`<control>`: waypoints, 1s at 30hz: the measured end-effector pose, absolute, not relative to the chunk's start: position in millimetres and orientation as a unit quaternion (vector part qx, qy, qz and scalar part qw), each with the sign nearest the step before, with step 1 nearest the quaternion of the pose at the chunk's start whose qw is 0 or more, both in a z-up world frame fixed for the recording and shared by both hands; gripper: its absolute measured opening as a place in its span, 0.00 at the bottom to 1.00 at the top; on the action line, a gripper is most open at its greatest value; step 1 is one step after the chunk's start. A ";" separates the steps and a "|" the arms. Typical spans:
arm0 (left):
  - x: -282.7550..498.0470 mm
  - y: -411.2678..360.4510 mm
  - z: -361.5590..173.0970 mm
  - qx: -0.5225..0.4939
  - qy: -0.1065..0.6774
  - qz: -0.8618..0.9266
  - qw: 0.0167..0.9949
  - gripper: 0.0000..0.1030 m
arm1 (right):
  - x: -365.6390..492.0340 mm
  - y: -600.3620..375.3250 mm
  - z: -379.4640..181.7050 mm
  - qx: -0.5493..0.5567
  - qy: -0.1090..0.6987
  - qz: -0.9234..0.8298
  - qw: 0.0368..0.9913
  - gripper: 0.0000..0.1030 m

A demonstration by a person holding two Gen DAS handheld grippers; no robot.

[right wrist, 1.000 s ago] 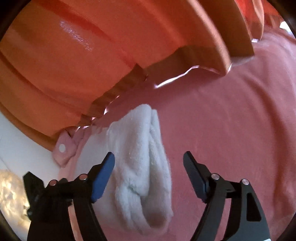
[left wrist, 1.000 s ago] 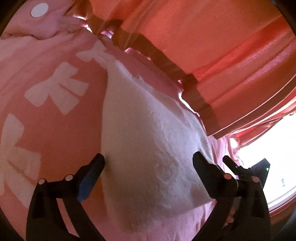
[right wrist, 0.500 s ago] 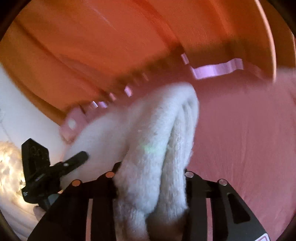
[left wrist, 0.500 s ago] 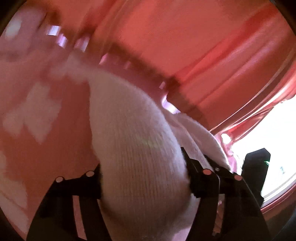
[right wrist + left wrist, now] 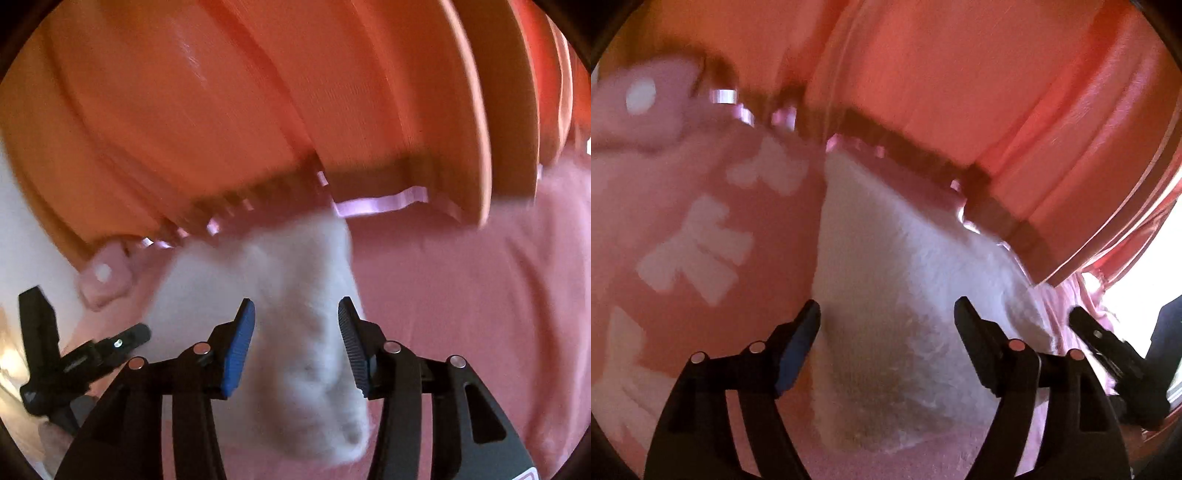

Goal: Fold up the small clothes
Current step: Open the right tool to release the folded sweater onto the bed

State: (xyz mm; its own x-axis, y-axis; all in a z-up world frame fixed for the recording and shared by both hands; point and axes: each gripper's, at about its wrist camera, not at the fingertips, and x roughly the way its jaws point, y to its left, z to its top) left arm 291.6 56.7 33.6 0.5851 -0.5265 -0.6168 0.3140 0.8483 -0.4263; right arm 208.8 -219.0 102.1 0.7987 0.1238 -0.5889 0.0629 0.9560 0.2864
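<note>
Claws (image 5: 886, 343) reopened off white garment (image 5: 905, 314)

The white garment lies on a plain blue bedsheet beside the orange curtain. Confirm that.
Not blue: the left wrist view shows the white garment lying on a pink sheet with white bow shapes. It does lie beside the orange curtain.

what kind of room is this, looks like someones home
Probably a bedroom, though that is a guess. A white knitted garment lies on a pink bedsheet printed with white bows, and orange curtains hang close behind it with daylight showing under their hem.
</note>
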 end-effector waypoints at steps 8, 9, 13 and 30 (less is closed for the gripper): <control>284.2 48.5 17.4 -0.062 0.420 -0.190 0.885 0.82 | 224.0 -187.9 65.1 0.048 0.420 -0.029 0.906 0.43; 279.3 52.0 24.5 -0.064 0.414 -0.192 0.888 0.82 | 220.4 -183.8 74.0 0.062 0.405 -0.023 0.912 0.43; 241.9 61.7 39.6 -0.030 0.390 -0.176 0.904 0.87 | 182.6 -180.7 90.3 0.064 0.372 -0.040 0.925 0.56; 133.0 61.7 -9.4 0.050 0.402 -0.095 0.909 0.91 | 98.4 -159.1 15.4 0.020 0.390 -0.129 0.911 0.84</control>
State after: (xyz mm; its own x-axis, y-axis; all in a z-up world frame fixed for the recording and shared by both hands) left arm 133.0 61.7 -9.4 0.6591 -0.1332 -0.7402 0.2138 0.9768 0.0146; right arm 98.4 -159.1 15.4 0.6620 -0.2202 -0.7164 0.2510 0.9658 -0.0650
